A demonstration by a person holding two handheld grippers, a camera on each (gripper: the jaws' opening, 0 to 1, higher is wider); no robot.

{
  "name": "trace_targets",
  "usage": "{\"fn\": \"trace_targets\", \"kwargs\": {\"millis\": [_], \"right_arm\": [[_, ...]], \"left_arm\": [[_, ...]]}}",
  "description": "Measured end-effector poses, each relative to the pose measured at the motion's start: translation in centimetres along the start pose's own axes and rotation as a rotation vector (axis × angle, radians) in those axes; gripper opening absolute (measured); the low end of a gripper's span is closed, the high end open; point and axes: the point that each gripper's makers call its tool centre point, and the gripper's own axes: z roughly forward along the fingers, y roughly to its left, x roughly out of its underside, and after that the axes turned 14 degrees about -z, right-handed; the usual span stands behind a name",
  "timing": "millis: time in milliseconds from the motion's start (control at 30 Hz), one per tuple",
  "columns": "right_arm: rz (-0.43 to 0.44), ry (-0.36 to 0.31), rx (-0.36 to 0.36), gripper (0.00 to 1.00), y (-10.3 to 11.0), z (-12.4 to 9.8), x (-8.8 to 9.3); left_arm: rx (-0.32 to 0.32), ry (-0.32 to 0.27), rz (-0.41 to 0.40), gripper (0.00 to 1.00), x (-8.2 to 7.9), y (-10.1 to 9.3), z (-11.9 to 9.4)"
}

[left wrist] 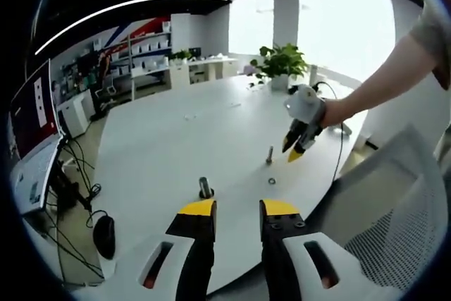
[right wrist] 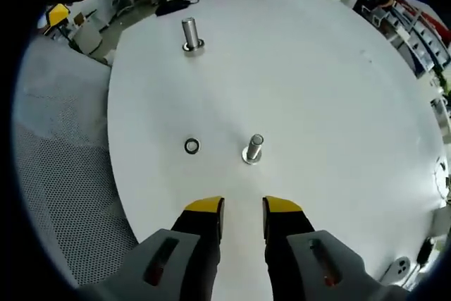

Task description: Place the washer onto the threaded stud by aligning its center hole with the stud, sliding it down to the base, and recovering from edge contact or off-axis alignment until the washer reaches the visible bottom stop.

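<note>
Yellow-tipped and parted with nothing between them, the jaws of the right gripper (right wrist: 243,211) rise at the bottom of the right gripper view, hanging over the near edge of a round white table (right wrist: 331,82). Just beyond those tips stands one threaded stud (right wrist: 254,149), upright on a flanged base. One washer (right wrist: 192,146) lies flat on the table just beside the stud, on its left in this view, apart from it and not threaded on. A second, thicker metal post (right wrist: 191,34) stands upright well beyond the stud, near the table's far edge. A grey mesh chair (right wrist: 63,174) sits off the table edge, on the washer's side of the stud. In the left gripper view the left gripper (left wrist: 236,211) also shows two yellow-tipped jaws held apart and empty, with the thicker post (left wrist: 205,187) just past its left tip. Farther across the table the stud (left wrist: 270,154) stands with the washer (left wrist: 272,181) lying on the nearer side of it. A person's hand (left wrist: 337,111) holds the right gripper (left wrist: 294,147) just beside the stud, tips pointing down and not touching the table. One potted plant (left wrist: 282,65) sits on the far side of the table, well beyond the stud.
</note>
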Motion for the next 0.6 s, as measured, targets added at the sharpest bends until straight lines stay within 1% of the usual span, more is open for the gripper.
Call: {"fn": "trace_targets", "kwargs": {"millis": [100,333,467,600], "right_arm": [[0.003,-0.008,-0.005,0.24,0.9,0.2,-0.3],[-0.013,-0.024,-0.028,0.25,2.5,0.1,-1.5],[-0.027,-0.037,-0.035,0.25,3.0,-0.1,-2.2],[-0.031,-0.045,-0.035,0.25,3.0,0.1,-2.6]], "left_arm": [[-0.007,-0.005,0.011,0.22,0.0,0.0,-0.1],[0.001,-0.012,0.011,0.22,-0.2,-0.1,-0.1],[0.001,-0.008,0.016,0.22,-0.1,-0.2,-0.1],[0.000,-0.004,0.008,0.22,0.0,-0.1,-0.1]]}}
